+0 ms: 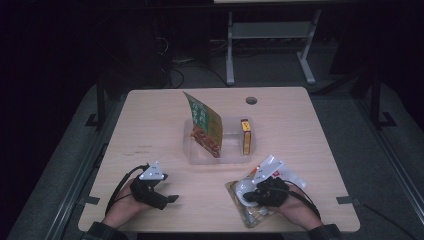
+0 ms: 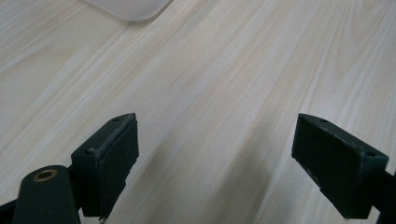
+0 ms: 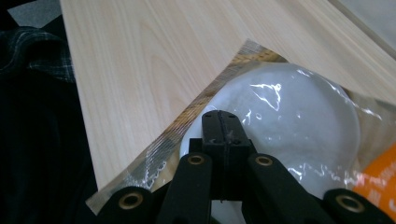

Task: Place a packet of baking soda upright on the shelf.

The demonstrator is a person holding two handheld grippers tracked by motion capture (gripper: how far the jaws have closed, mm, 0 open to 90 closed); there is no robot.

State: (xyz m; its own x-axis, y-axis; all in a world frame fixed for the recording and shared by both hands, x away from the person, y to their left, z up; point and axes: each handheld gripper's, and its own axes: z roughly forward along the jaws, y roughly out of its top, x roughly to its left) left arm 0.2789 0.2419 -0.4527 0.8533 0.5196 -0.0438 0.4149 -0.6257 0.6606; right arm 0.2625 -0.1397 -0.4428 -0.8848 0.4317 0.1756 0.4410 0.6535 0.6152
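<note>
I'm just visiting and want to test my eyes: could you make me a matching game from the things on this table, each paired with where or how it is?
Things:
1. green pouch
2. yellow box
3. left gripper
4. right gripper

States:
a. jaws wide apart over bare table
b. jaws shut at a clear-wrapped packet
c. leaning up in the clear tray, left part
d. narrow, at the tray's right end

Pairs: 1-c, 2-d, 3-a, 4-b
</note>
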